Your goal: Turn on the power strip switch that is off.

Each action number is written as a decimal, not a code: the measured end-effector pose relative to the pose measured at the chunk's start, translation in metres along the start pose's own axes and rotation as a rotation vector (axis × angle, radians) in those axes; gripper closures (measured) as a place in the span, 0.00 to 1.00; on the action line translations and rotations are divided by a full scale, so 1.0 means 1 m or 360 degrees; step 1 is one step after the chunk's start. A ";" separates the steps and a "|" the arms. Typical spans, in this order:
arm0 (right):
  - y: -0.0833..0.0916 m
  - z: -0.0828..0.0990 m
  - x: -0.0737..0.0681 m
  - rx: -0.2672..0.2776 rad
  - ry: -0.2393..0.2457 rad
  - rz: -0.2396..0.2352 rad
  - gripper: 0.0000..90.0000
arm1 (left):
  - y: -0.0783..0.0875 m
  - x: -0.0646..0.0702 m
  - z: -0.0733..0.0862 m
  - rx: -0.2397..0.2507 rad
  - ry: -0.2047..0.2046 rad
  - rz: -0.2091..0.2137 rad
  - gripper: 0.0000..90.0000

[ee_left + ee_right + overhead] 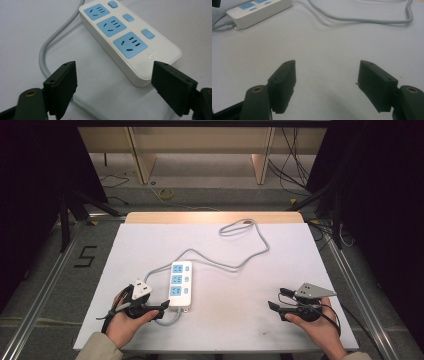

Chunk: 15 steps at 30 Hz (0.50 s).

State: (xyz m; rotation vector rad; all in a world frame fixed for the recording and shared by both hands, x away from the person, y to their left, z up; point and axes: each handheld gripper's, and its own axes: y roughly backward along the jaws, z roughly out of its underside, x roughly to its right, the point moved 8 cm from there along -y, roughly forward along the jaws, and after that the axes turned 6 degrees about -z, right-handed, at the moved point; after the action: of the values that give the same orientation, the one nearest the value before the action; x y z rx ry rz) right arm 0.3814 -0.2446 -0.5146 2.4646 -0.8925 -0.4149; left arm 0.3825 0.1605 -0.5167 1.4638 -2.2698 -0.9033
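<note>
A white power strip (181,285) with three blue sockets and three blue switches lies left of the table's middle. Its grey cable (235,265) runs in loops toward the far edge. My left gripper (159,302) sits in a hand just left of the strip's near end. In the left gripper view its jaws (113,80) stand wide open in front of the strip (130,37), touching nothing. My right gripper (278,299) rests in the other hand at the near right, well away from the strip. It (327,82) is open over bare table.
The white table (225,320) has a wooden strip along its far edge. In the right gripper view the power strip (259,10) lies at the top left and the cable (367,21) crosses the top. Dark stands and floor cables flank the table.
</note>
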 end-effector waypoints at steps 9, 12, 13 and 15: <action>-0.003 0.000 -0.001 -0.0008 0.0014 -0.0004 0.35 | 0.010 -0.010 -0.002 -0.0034 -0.0045 -0.0093 0.84; -0.004 0.001 -0.002 -0.0014 0.0017 -0.0010 0.35 | 0.010 -0.009 0.000 -0.0060 -0.0050 -0.0075 0.98; -0.004 0.001 -0.002 -0.0019 0.0018 -0.0010 0.35 | 0.010 -0.008 0.000 -0.0062 -0.0049 -0.0070 0.99; -0.003 0.001 -0.003 -0.0021 0.0021 -0.0010 0.35 | 0.011 -0.006 -0.001 -0.0078 -0.0056 -0.0067 0.99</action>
State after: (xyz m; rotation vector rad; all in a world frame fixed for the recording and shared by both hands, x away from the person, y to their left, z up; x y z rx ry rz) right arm 0.3809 -0.2407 -0.5167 2.4558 -0.8745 -0.4049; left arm 0.3778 0.1686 -0.5079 1.4913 -2.2326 -0.9978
